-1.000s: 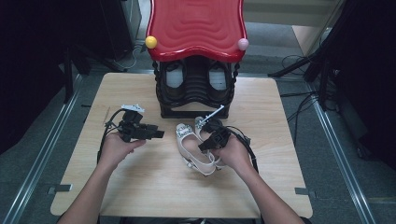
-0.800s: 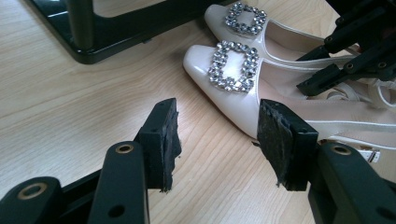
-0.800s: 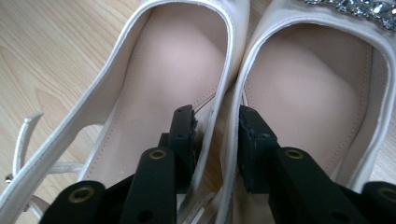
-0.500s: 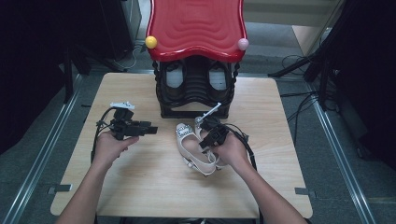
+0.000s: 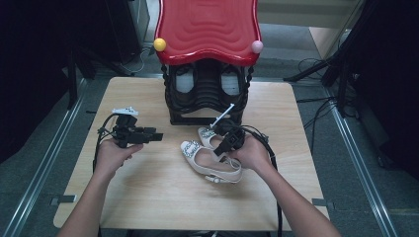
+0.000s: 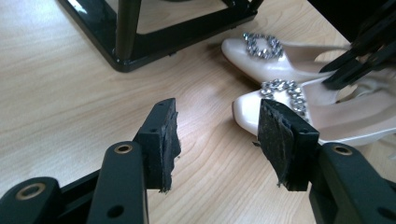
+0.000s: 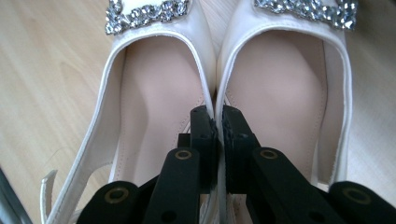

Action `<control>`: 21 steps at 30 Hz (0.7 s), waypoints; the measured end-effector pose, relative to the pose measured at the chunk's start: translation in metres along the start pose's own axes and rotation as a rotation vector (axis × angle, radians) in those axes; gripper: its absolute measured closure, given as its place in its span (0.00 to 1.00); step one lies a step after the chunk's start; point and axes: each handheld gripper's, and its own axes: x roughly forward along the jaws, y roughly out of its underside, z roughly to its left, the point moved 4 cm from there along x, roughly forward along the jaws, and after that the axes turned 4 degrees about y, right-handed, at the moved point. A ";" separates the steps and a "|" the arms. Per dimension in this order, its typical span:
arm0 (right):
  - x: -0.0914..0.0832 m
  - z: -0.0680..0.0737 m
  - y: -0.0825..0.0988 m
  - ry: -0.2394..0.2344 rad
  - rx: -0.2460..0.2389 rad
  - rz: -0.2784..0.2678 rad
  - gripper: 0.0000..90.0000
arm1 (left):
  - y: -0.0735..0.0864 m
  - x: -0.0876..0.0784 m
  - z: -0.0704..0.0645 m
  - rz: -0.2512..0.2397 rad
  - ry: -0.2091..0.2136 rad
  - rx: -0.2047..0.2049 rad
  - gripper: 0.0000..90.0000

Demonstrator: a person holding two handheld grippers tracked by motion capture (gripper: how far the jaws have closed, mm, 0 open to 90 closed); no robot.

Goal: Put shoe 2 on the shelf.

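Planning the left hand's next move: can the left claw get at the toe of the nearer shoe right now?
Probably yes. The left claw is open, aimed at the shoes, bare table between. The right claw has just closed on their inner edges farther back, leaving the toe free.

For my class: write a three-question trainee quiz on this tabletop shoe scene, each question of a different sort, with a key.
1. True or false: the right gripper pinches the touching inner walls of the two cream rhinestone-buckled slingback shoes together.
2. The left gripper is: A open over bare table; B shut on a shoe; C inside the rack.
3. Fill in: behind the shoes stands a black rack with a ___ wavy top.

Key: 1 true; 2 A; 3 red.
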 end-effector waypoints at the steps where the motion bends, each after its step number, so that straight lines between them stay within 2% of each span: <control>1: -0.002 0.001 -0.001 -0.007 -0.014 0.001 0.96 | 0.001 -0.001 0.001 0.000 -0.010 0.002 0.53; 3: -0.009 0.002 -0.005 -0.016 -0.046 -0.007 0.96 | 0.004 -0.003 0.001 0.003 -0.015 -0.002 0.53; 4: -0.014 0.003 -0.007 -0.018 -0.083 -0.008 0.96 | 0.005 -0.004 0.002 0.005 -0.021 0.003 0.53; 5: -0.019 0.003 -0.009 -0.027 -0.085 -0.017 0.96 | 0.006 -0.006 0.003 0.005 -0.023 0.003 0.53; 8: -0.032 0.004 -0.017 -0.039 -0.149 -0.017 0.96 | 0.010 -0.011 0.004 -0.006 -0.034 0.001 0.53; 11: -0.050 0.009 -0.030 -0.063 -0.210 -0.005 0.96 | 0.014 -0.015 0.006 -0.012 -0.041 -0.006 0.53; 17: -0.084 0.014 -0.057 -0.101 -0.326 -0.041 0.96 | 0.021 -0.024 0.008 -0.028 -0.056 -0.020 0.52; 21: -0.107 0.017 -0.069 -0.134 -0.345 -0.078 0.96 | 0.025 -0.029 0.010 -0.040 -0.058 -0.039 0.52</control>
